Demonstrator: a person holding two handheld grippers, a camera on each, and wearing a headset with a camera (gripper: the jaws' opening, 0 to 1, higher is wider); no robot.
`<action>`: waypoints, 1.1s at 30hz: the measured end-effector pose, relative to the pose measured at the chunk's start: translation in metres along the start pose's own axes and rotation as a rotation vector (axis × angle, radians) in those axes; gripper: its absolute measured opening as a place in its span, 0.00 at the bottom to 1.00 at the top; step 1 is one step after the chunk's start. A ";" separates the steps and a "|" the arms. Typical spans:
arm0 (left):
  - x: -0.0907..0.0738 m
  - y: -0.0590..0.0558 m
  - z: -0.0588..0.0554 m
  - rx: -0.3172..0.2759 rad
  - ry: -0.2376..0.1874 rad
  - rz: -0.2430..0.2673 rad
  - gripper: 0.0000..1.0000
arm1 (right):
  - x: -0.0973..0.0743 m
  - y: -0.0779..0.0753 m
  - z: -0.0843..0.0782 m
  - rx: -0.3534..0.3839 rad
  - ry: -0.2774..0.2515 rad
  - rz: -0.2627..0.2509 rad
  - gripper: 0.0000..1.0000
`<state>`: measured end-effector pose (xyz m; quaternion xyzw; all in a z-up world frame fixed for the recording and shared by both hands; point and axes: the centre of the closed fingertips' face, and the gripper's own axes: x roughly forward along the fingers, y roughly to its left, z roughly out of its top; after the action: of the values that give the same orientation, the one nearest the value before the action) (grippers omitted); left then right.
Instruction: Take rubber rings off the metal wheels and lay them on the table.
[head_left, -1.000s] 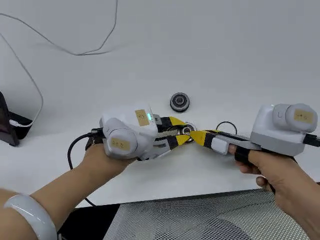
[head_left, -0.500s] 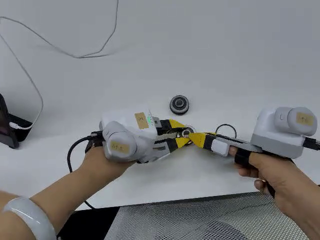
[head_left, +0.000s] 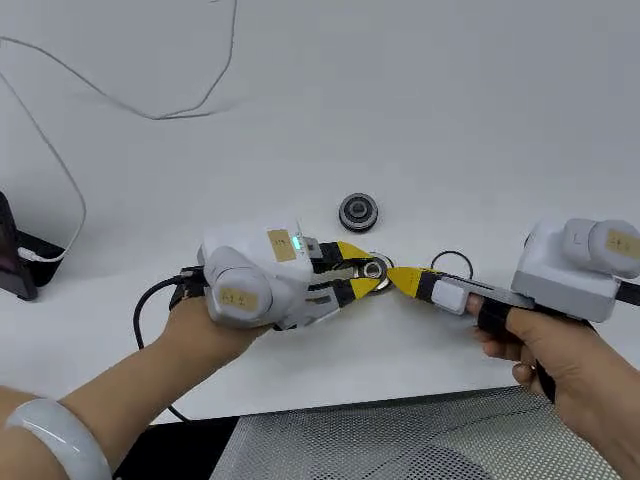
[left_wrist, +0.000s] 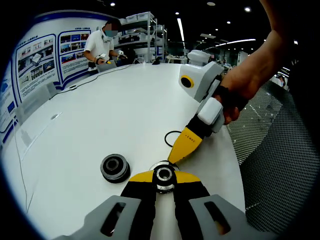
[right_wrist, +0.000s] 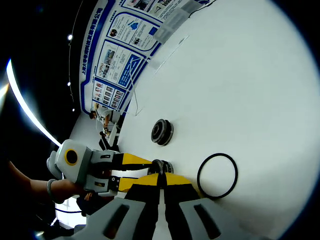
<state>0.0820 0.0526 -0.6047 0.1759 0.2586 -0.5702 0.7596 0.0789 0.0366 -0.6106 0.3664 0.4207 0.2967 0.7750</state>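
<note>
The table (head_left: 450, 130) looked smooth and matt white. The left gripper (head_left: 366, 271) and right gripper (head_left: 396, 279) had smooth pale plastic shells with a soft sheen. The held wheel (left_wrist: 164, 176) showed bright polished metal at its hub. The far wheel (head_left: 358, 211) wore dull black rubber round shiny metal. The loose ring (right_wrist: 220, 154) was thin matt black rubber. Nearest lay grey perforated metal mesh (head_left: 420, 440).

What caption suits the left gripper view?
Left claw holds a metal wheel; right claw touches its rim, loose ring beyond.
</note>
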 end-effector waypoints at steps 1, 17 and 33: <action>0.000 0.000 0.000 0.000 0.000 0.000 0.12 | 0.000 0.001 0.000 0.003 -0.002 0.002 0.04; 0.000 0.000 0.000 -0.006 -0.003 0.000 0.12 | 0.004 0.005 0.003 -0.041 -0.010 -0.006 0.01; -0.001 0.000 0.000 -0.007 -0.005 0.001 0.12 | 0.005 0.015 0.002 -0.043 0.004 0.016 0.01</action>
<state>0.0814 0.0531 -0.6047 0.1716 0.2586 -0.5695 0.7611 0.0803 0.0483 -0.5998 0.3524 0.4127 0.3126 0.7797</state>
